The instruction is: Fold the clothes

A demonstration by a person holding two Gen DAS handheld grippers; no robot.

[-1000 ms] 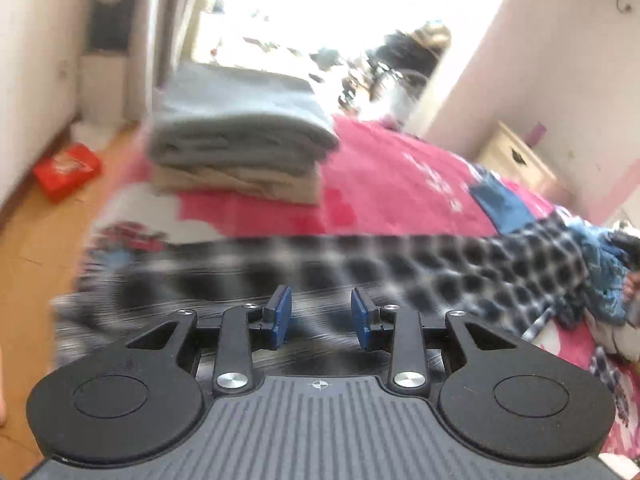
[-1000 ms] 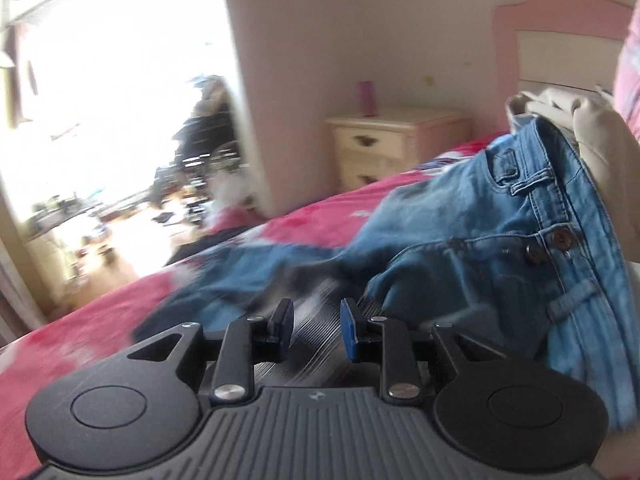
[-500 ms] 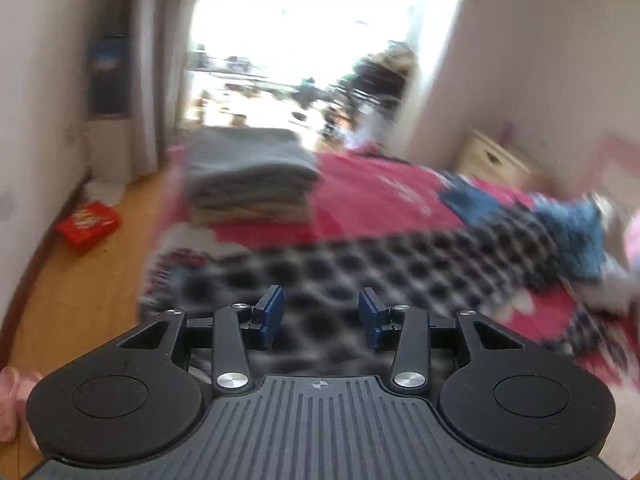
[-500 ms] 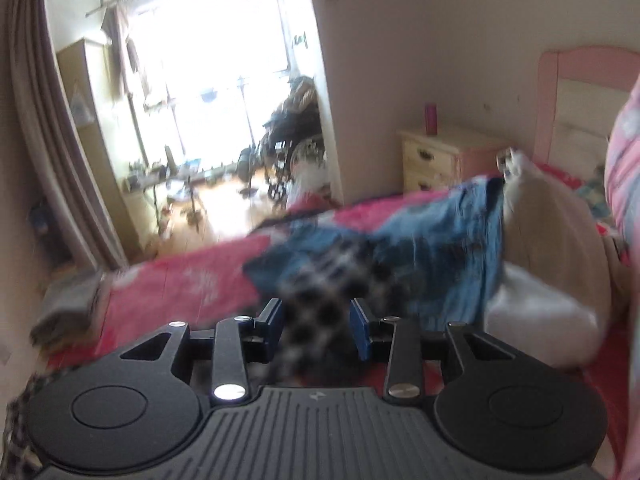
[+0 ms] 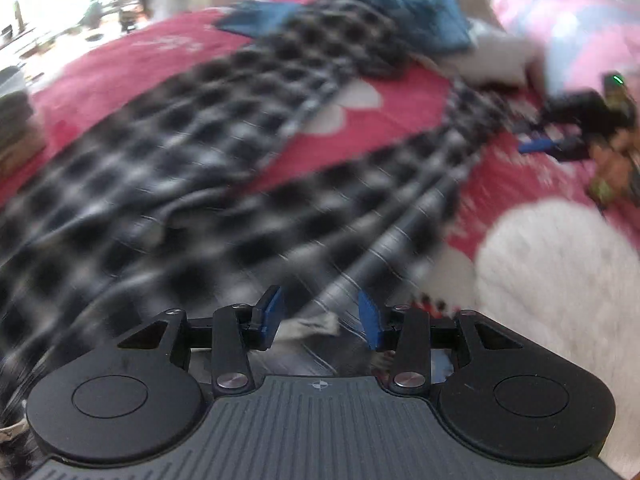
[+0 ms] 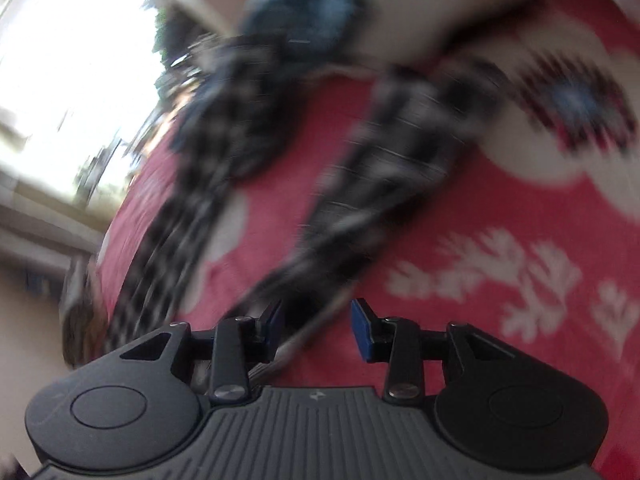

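Two hand-held grippers point down at a bed with a red bedspread point(image 5: 400, 120) patterned in white; both views are badly blurred. A black-and-white checked garment point(image 5: 180, 152) lies spread across the bedspread, running from the near left edge of the bed toward the far side, with a second length of it point(image 6: 380, 168) stretching off toward the pillows.

Left gripper point(image 5: 320, 318): its blue pads stand clearly apart — released, with a gap showing between them; a crumpled edge of the checked garment lies in that gap, below the tips, and neither pad presses on it as far as the blur lets me see.

Right gripper point(image 6: 316, 326): its pads are likewise parted; a dark strip of the checked garment runs up to the left pad point(image 6: 274, 326) and passes just beside it, while the right pad stands over bare bedspread; whether the left pad actually touches the cloth I cannot tell.

Blue jeans point(image 5: 420, 12) are heaped at the far edge of the bed, touching the far end of the checked garment; a pink quilt point(image 5: 580, 20) sits at the far right corner.
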